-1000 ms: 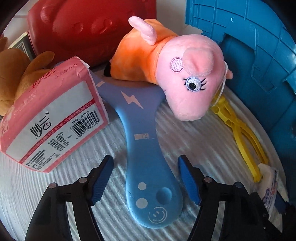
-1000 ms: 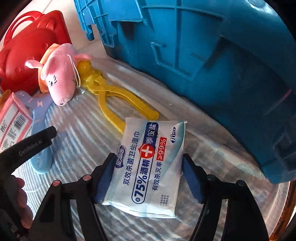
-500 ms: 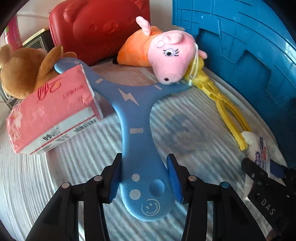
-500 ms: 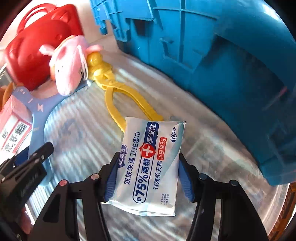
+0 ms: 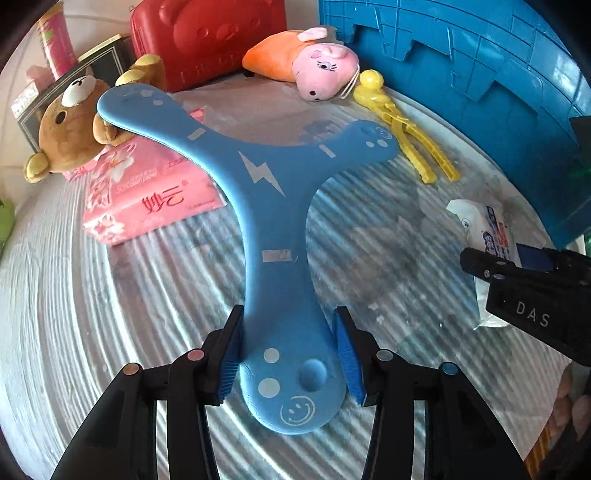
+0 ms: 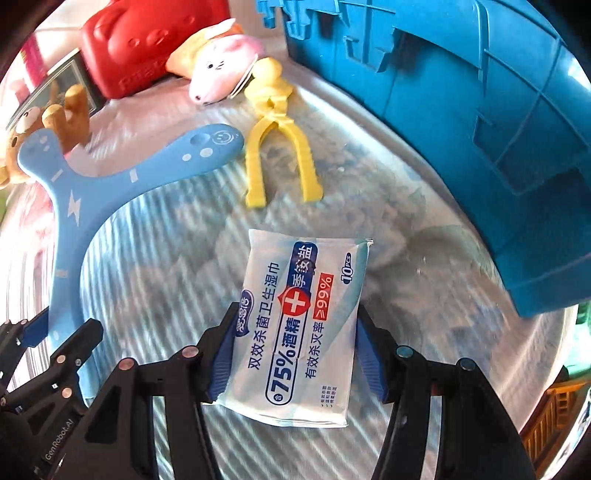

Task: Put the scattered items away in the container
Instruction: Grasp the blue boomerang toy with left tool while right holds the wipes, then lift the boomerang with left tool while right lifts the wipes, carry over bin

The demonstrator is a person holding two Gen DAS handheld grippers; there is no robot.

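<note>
1. Left gripper [image 5: 290, 354]: the fingers have one arm of the blue boomerang [image 5: 273, 229] between them, with the pads touching both of its edges. The jaws are easing open a bit right now. The boomerang's other two arms fan out towards 11 and 1 o'clock in the left wrist view.
2. Right gripper [image 6: 295, 350]: the fingers are pinching the wipes pack [image 6: 295, 325] by its long sides. The printed face is up, and the pack sticks out towards 12 o'clock.
3. The blue container [image 5: 480, 74] fills the 1 to 3 o'clock part of both views, and only its ribbed outer wall shows.
4. Things lying on the striped cloth [image 5: 74, 332]:
   - The yellow tongs [image 5: 406, 136] sit at 1 o'clock, just beside the container.
   - The pink pig plush [image 5: 317, 70] is at 12 o'clock, touching the ball end of the tongs.
   - The pink tissue pack [image 5: 147, 195] is at 10 o'clock, partly under a boomerang arm.
   - The bear plush [image 5: 70, 129] is further out at 10 o'clock.
5. A red case [image 5: 210, 33] stands behind the pig at 12 o'clock.
</note>
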